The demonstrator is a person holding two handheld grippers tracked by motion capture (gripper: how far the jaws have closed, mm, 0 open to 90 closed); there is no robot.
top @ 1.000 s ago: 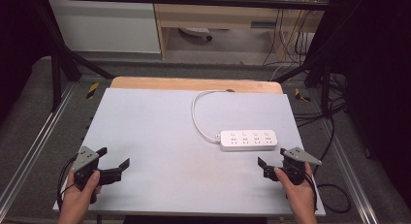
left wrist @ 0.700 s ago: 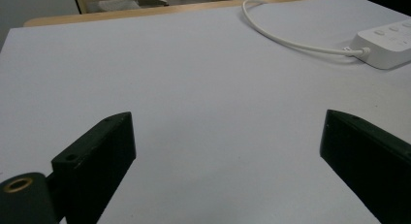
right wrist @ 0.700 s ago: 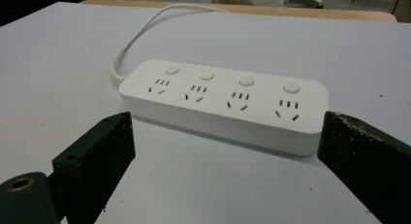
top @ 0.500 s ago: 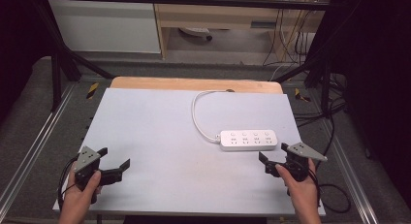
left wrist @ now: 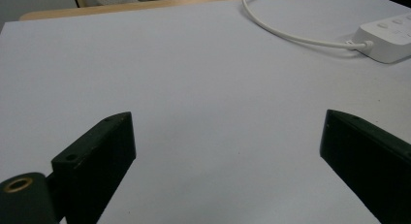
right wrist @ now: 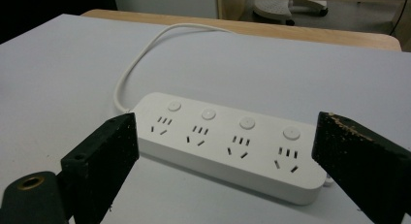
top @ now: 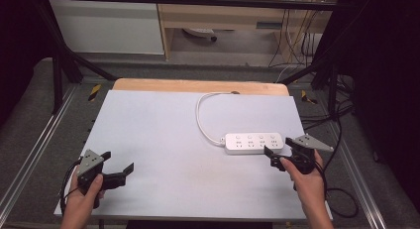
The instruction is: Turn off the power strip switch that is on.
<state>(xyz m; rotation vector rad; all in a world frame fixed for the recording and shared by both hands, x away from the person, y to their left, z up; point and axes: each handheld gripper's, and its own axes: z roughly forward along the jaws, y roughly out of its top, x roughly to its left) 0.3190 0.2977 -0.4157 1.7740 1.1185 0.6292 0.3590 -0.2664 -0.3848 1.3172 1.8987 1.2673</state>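
A white power strip [top: 253, 143] with a row of sockets and round buttons lies flat at the right of the white table [top: 163, 140]. Its white cord [top: 200, 115] loops to the table's back edge. My right gripper [top: 271, 157] hovers just in front of the strip's right end, open. Its jaws have just been closing a little, and nothing is pressed between them. In the right gripper view the strip [right wrist: 228, 141] lies just beyond the jaws of the right gripper [right wrist: 228, 121]. My left gripper [top: 119, 161] rests open near the front left corner; its view has the left gripper [left wrist: 228, 136] over bare table, with the strip [left wrist: 387, 37] far right.
A wooden board edge [top: 198, 85] shows behind the white top. Metal frame rails [top: 44, 135] run along both sides. Loose cables [top: 341, 194] lie on the floor at the right. A white cabinet [top: 109, 26] stands at the back.
My right hand has lifted and drawn closer to the strip's right end. The left hand and the strip have stayed where they were.
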